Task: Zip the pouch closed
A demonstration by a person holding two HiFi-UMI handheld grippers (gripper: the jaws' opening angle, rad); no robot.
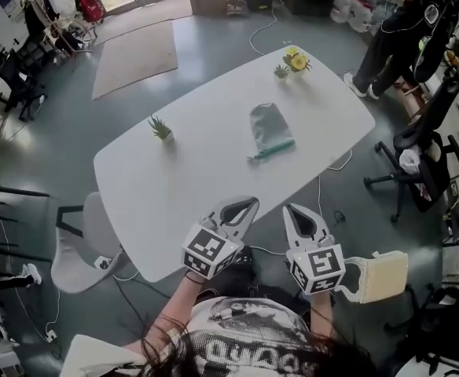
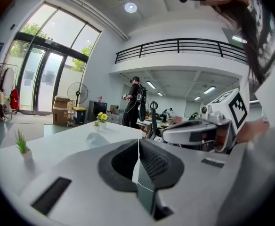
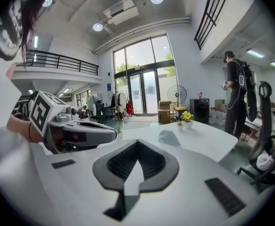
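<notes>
A grey-green pouch (image 1: pixel 269 127) with a teal zipper edge lies flat on the white table (image 1: pixel 198 179), right of the middle. Both grippers hover over the near table edge, well short of the pouch. My left gripper (image 1: pixel 248 203) is shut with nothing between its jaws; the right gripper (image 1: pixel 291 209) beside it is also shut and empty. In the left gripper view the closed jaws (image 2: pixel 138 141) point across the table towards the pouch (image 2: pixel 96 139). In the right gripper view the closed jaws (image 3: pixel 137 143) face the pouch (image 3: pixel 168 138), farther along the tabletop.
A small green plant (image 1: pixel 160 128) stands on the table's left side. A yellow flower pot (image 1: pixel 295 60) and a tiny plant (image 1: pixel 280 71) stand at the far end. A grey chair (image 1: pixel 82 248), a black office chair (image 1: pixel 423 162) and a standing person (image 1: pixel 406 22) surround the table.
</notes>
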